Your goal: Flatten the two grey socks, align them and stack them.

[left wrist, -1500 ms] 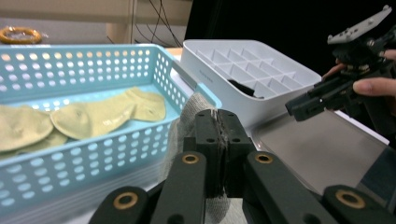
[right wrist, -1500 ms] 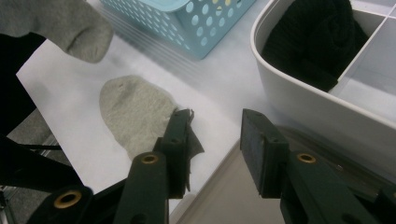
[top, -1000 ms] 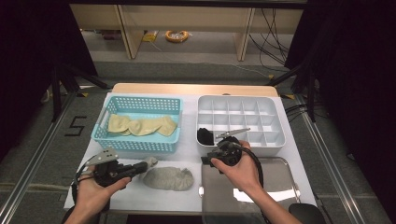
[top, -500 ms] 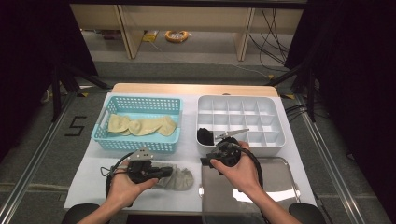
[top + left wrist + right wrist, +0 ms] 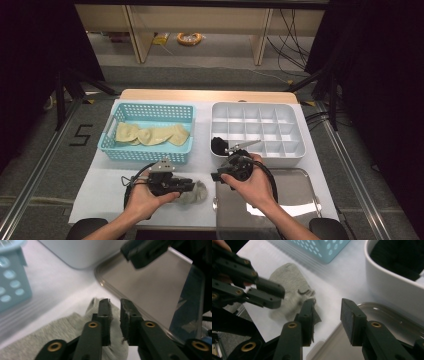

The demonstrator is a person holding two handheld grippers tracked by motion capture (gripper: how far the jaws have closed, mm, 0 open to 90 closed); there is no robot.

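The grey sock (image 5: 194,191) lies near the tabletop's front edge, beside the metal tray (image 5: 295,195). The left gripper (image 5: 115,312) fingers have just been opening, slightly parted over the sock; the right gripper (image 5: 327,315) fingers are spread, empty.

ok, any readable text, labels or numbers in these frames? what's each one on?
"5": dark tape figure on the floor, left of the table, in the high view.
No other text: none can be made out on the blue basket, the white compartment tray, the metal tray, the grey sock, or either gripper (left gripper, right gripper).
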